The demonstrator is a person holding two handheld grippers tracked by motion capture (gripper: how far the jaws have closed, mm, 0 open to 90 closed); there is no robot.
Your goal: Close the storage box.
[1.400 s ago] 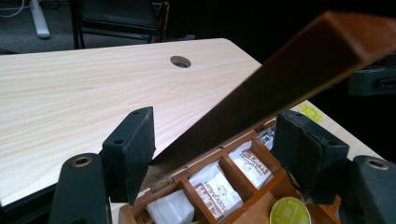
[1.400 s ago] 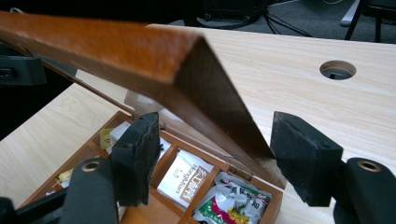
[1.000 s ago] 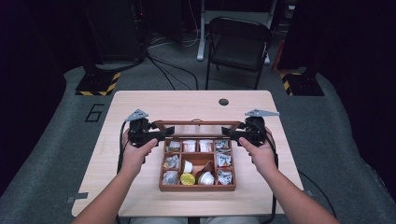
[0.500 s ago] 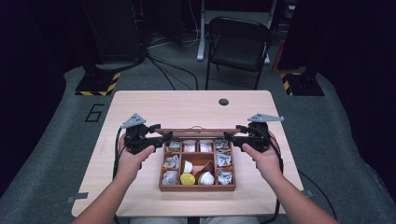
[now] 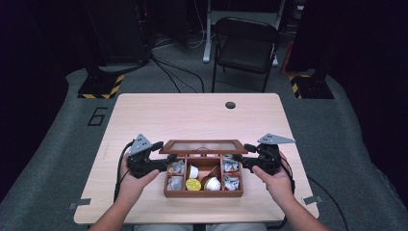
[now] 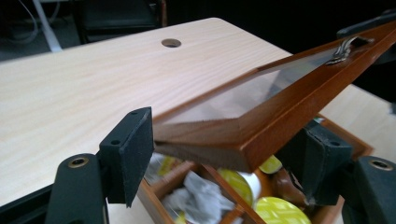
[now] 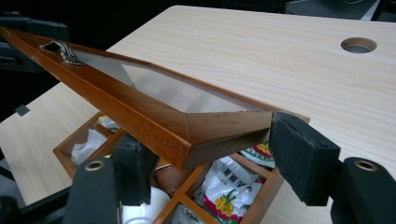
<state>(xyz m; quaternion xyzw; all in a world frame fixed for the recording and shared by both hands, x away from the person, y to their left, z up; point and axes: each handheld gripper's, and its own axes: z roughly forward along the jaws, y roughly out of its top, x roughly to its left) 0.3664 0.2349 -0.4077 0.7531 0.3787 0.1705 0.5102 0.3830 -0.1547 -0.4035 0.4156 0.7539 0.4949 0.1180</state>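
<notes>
lid [image 5: 204,146]: glass-paned wooden frame, tilted half open over the box [image 5: 202,193], near the table's [image 5: 192,115] front edge.
left gripper [image 5: 166,163]: jaws clamp the lid's left corner; just been opening slightly.
right gripper [image 5: 243,161]: jaws grip the lid's right corner.
box contents: white packets, yellow-topped cups.

High overhead; gripper views close, share lid [image 6: 261,126].
</notes>
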